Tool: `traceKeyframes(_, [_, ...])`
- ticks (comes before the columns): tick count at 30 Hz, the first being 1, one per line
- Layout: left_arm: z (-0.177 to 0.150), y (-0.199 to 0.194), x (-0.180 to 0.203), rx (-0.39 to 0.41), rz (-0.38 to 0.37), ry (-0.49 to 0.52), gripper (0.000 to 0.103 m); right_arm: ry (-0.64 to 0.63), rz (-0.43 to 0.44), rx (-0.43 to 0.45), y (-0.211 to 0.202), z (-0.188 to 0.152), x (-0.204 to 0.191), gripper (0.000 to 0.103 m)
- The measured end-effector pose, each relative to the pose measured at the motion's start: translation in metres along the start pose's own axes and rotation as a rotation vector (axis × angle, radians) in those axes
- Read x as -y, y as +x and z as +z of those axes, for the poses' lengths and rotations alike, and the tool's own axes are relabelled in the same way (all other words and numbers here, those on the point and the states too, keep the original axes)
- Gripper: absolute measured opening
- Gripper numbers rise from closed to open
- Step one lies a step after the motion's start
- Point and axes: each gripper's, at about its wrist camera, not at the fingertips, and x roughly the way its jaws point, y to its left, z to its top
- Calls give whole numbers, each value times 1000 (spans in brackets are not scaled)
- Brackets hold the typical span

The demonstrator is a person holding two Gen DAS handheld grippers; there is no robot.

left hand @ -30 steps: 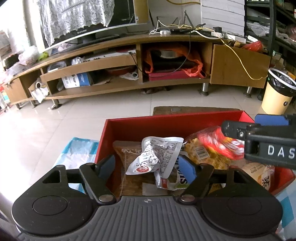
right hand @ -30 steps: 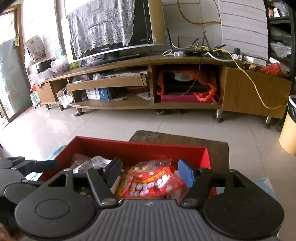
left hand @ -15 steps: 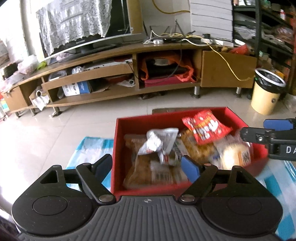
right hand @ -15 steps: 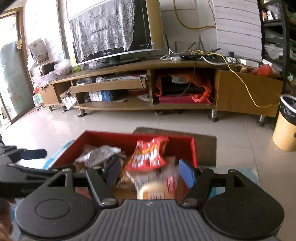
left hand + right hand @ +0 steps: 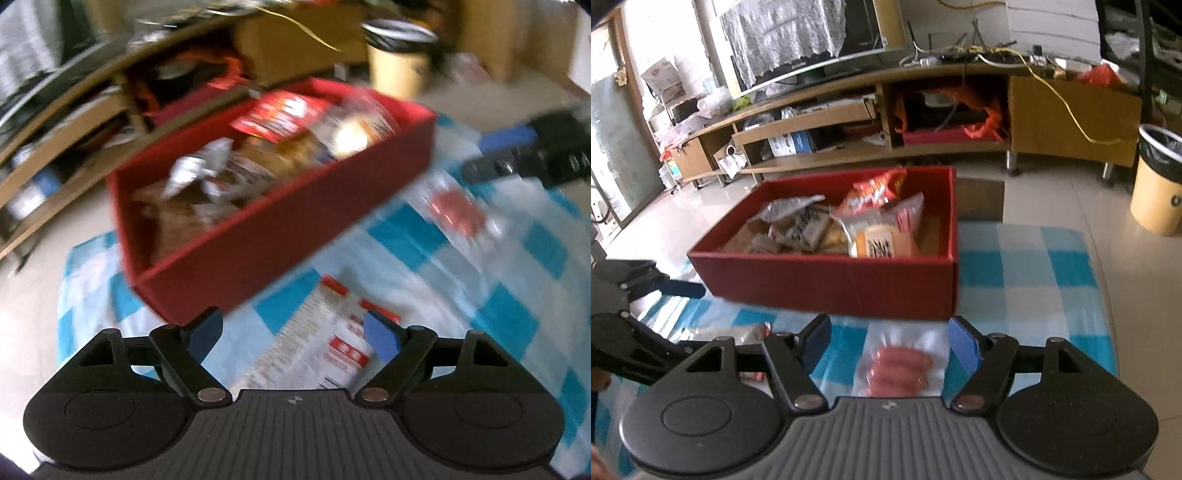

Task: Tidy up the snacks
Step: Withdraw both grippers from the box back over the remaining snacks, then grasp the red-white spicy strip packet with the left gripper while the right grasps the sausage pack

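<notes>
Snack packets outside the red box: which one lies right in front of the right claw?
The clear packet of pink sausages, framed between the right claw's open fingers. The other loose packet, white and red, lies farther left.

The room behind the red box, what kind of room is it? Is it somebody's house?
Most likely a living room in a home. A big television with a lace cloth over it stands on a long wooden TV cabinet full of household bits, a bin sits on the tiled floor.

Home living room, television, media console
</notes>
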Motion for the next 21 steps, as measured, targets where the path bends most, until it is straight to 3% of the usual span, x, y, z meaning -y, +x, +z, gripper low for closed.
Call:
traceKeyframes(4, [-2, 8, 10, -17, -82, 150, 88, 24, 0, -28, 6, -11, 9, 66])
traceKeyframes(7, [-1, 21, 10, -43, -119, 186, 92, 51, -3, -51, 14, -15, 15, 66])
traceKeyframes(13, [-3, 32, -13, -78, -213, 83, 96, 89, 13, -50, 13, -18, 23, 66])
traceKeyframes(15, [-6, 30, -8, -65, -187, 67, 95, 104, 18, -40, 11, -18, 26, 66])
traceKeyframes(21, [-14, 10, 11, -63, -91, -100, 73, 132, 2, -50, 11, -19, 34, 66])
